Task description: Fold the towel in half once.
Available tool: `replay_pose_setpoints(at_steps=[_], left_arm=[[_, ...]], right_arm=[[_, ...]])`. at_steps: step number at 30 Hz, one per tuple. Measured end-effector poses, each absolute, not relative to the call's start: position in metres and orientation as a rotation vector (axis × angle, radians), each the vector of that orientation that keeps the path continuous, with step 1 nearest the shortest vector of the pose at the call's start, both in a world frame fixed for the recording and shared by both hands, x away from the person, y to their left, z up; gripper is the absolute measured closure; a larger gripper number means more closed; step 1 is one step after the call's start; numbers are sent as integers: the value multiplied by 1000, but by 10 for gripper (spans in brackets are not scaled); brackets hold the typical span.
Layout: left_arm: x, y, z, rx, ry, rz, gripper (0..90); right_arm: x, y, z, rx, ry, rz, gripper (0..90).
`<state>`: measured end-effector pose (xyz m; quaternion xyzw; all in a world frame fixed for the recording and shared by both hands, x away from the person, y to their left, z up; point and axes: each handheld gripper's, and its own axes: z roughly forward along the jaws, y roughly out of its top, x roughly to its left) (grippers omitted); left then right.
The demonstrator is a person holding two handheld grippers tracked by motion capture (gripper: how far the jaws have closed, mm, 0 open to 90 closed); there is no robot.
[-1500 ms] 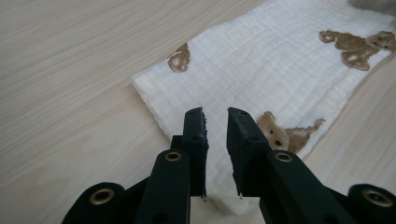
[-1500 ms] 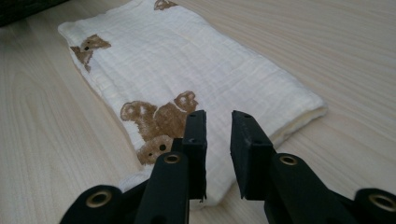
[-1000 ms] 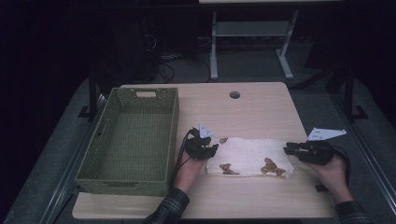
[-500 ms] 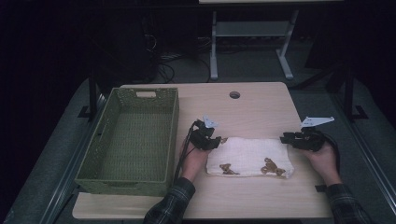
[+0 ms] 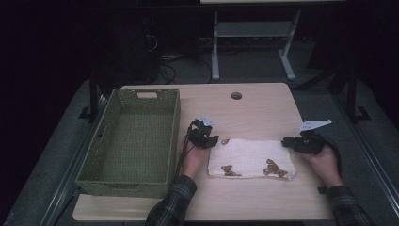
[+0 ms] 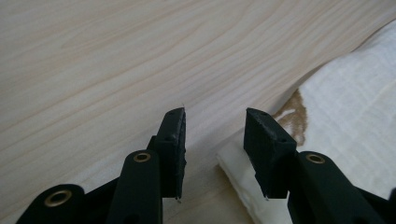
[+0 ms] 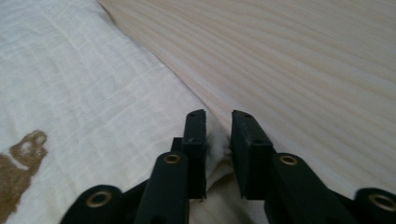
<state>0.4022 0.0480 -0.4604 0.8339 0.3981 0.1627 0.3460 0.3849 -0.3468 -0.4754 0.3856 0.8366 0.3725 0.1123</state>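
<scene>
So we're looking at a folded white cloth [image 5: 251, 159] with brown prints, lying flat on the counter [image 5: 263, 108], sitting roughly at 5 o'clock from the counter's middle. Off at 9 o'clock from the cloth a green woven basket [image 5: 131, 136] is standing by the counter's edge.

We're seeing the left claw [image 5: 210, 140] parked at the cloth's 10 o'clock corner. In the left gripper view its jaws are standing apart with the corner of the cloth [image 6: 345, 126] lying low between them, under the one jaw, and bare wood showing in the gap. The pads aren't pressing on anything there.

The right claw [image 5: 288, 142] is sitting at the cloth's 2 o'clock corner. Its jaws have just been closing, and in the right gripper view we're seeing a bunched bit of the cloth [image 7: 93, 93] edge squeezed up between the two pads, so it's pinching the fabric. Both hands are resting low on the counter behind their claws.
</scene>
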Motion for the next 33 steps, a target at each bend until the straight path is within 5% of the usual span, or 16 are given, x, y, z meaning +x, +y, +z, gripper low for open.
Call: replay_pose_setpoints(at_steps=[5, 12, 33], left_arm=[[403, 46, -466, 2198, 1028, 401, 601], [401, 43, -465, 2197, 1006, 333, 858], [386, 57, -433, 2046, 979, 442, 869]], right_arm=[[384, -347, -475, 1146, 2462, 1105, 829], [386, -346, -474, 1129, 2466, 1075, 863], [402, -353, -452, 1083, 2360, 1226, 866]])
